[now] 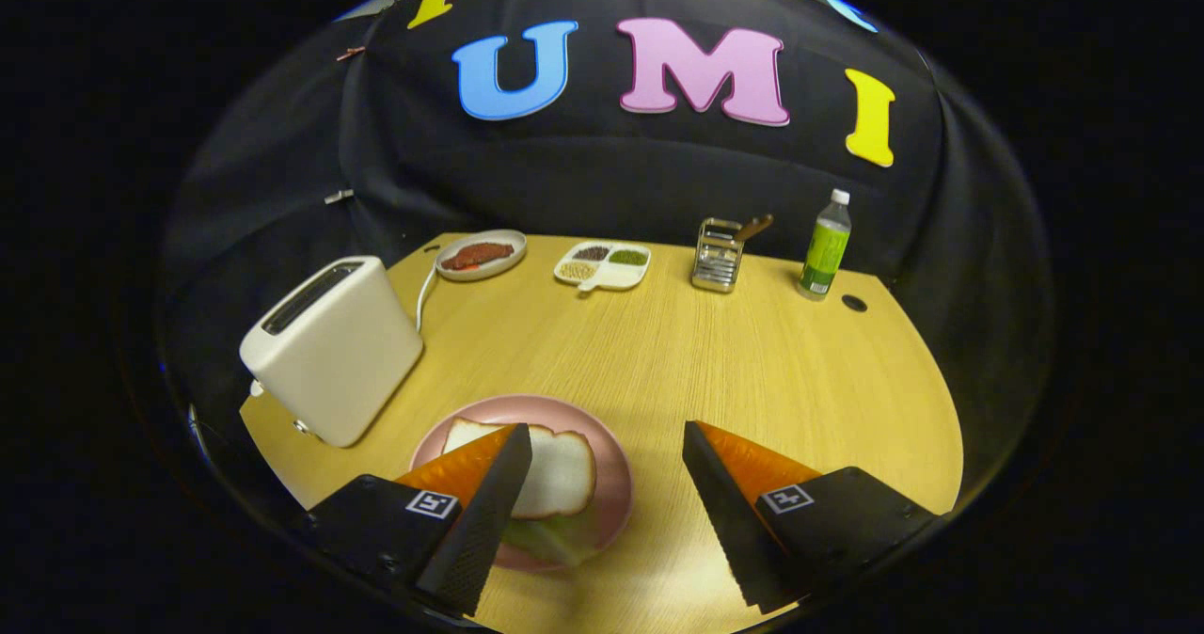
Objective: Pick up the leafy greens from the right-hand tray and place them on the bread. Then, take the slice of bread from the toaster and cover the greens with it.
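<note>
Gripper [602, 469] fingers sit spread wide with nothing between them, hovering over the table [677, 361]. Under the left finger lies a pink plate [616, 483] carrying a bread slice [562, 469], with greens [555, 535] showing from beneath the slice at its near edge; the finger overlaps part of the bread in view. Ahead and to the left stands the toaster [334, 361], its slot facing up; whether bread sits inside cannot be told. Far beyond the fingers, along the table's back edge, sit an oval dish [480, 255] with something reddish, a divided tray [604, 264] of grains, a metal rack [719, 255], and a green bottle [826, 246].
</note>
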A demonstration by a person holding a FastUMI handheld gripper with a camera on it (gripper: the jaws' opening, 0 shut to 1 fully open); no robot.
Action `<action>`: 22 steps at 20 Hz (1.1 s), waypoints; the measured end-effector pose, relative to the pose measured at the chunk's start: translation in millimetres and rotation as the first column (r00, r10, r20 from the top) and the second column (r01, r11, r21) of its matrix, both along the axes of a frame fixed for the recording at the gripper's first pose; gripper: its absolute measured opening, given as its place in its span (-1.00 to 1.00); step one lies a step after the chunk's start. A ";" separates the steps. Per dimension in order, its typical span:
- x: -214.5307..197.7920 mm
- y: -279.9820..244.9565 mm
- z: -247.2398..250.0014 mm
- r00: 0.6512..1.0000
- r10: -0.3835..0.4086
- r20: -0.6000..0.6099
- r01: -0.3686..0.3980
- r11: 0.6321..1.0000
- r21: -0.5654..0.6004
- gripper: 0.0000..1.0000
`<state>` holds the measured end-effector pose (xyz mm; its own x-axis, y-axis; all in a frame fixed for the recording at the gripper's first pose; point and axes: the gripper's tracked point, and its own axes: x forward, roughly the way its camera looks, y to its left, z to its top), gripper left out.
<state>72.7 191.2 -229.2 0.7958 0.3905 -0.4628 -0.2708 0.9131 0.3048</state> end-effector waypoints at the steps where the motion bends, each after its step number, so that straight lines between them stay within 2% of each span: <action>1: -0.5 -8.3 18.1 0.999 -0.001 0.040 0.001 1.000 -0.005 1.00; 5: -14.8 -35.6 102.7 0.979 -0.019 0.202 0.020 1.000 -0.001 1.00; 8: -28.0 -53.0 163.8 0.937 -0.026 0.349 0.035 0.999 -0.018 0.99; 11: -48.5 -64.6 205.4 0.898 -0.019 0.439 0.046 0.998 -0.053 0.95; 15: -71.7 -80.3 243.8 0.866 -0.034 0.500 0.086 0.993 -0.082 0.95; 18: -88.6 -94.8 256.6 0.866 -0.099 0.491 0.174 0.978 -0.110 0.95; 20: -97.3 -93.5 262.2 0.856 -0.117 0.504 0.200 0.973 -0.114 0.95; 22: -107.5 -90.8 254.1 0.861 -0.117 0.495 0.203 0.971 -0.123 0.95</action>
